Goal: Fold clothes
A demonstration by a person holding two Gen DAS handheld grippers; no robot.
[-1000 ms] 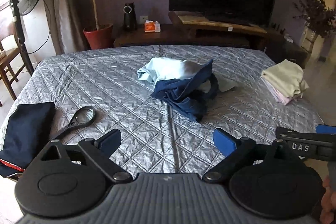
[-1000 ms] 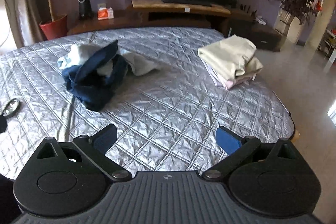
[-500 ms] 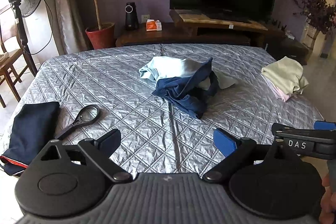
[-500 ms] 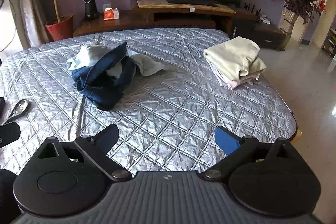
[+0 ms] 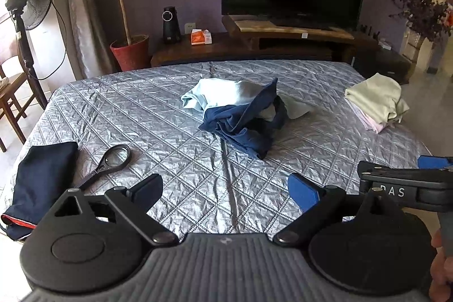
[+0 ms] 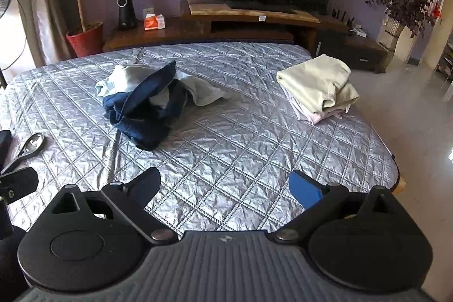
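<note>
Left wrist view: our left tool (image 5: 223, 187) and right tool (image 6: 225, 186) both gape, empty. Folded cream stack (image 6: 317, 87) sits right of frame; folded navy garment (image 5: 39, 180) lower left. Crumpled navy-and-pale heap (image 5: 243, 115) mid-bed remains; roughly halfway, we judge.

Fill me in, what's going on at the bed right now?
A person holds a hand-held gripper in each hand over the near edge of the bed. The left hand-held gripper and right hand-held gripper are both open and empty. A crumpled pile of navy and pale clothes lies mid-bed, unfolded. A folded stack sits at the right edge, and a folded navy item at the left.
</note>
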